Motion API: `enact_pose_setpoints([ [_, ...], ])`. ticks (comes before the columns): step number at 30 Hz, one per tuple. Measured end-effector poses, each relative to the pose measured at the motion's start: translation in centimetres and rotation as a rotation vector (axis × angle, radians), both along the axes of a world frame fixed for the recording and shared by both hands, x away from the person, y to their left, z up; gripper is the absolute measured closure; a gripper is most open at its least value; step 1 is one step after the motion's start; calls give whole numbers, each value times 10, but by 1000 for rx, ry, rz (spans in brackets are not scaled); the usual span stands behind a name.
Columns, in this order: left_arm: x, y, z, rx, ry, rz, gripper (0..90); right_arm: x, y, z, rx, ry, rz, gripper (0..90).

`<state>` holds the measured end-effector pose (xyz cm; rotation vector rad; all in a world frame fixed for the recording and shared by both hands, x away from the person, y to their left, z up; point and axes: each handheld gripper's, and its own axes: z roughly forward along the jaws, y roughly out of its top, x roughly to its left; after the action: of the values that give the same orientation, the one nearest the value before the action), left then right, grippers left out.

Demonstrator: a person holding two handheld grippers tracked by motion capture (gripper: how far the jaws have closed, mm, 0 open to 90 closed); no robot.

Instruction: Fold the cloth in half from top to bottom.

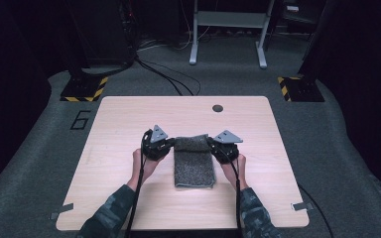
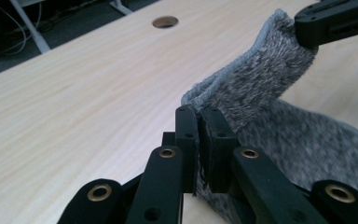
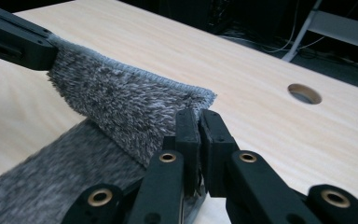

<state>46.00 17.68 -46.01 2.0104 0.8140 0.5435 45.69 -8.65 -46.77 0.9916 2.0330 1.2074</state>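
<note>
A grey fuzzy towel (image 1: 194, 161) lies folded lengthways in the middle of the wooden table (image 1: 119, 119). Its far end is lifted off the table and curls back toward me. My left gripper (image 1: 171, 143) is shut on the towel's far left corner (image 2: 214, 100). My right gripper (image 1: 211, 143) is shut on the far right corner (image 3: 186, 105). In the left gripper view my own left gripper (image 2: 199, 116) pinches the hem, and the other gripper's jaw grips the opposite corner at top right. The right gripper (image 3: 199, 119) pinches its corner in its own view, the towel hem stretched between both.
A round hole (image 1: 218, 108) sits near the table's far edge. Bare tabletop lies left, right and beyond the towel. Past the table stand a white frame (image 1: 228, 29), floor cables and black-yellow marked bases (image 1: 82, 89).
</note>
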Motion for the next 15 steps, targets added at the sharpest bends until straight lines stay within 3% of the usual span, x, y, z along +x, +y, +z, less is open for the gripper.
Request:
enact_pose_setpoints([
  [3,-9,0,-4,22,3,-14,855,-10,0,-5,-15,2,17,867],
  [10,-23,-1,-9,7,43,-33,853,-30,-3,-9,-31,18,31,866],
  [15,-31,-1,-13,7,62,-48,852,-43,-8,-11,-16,25,39,863],
])
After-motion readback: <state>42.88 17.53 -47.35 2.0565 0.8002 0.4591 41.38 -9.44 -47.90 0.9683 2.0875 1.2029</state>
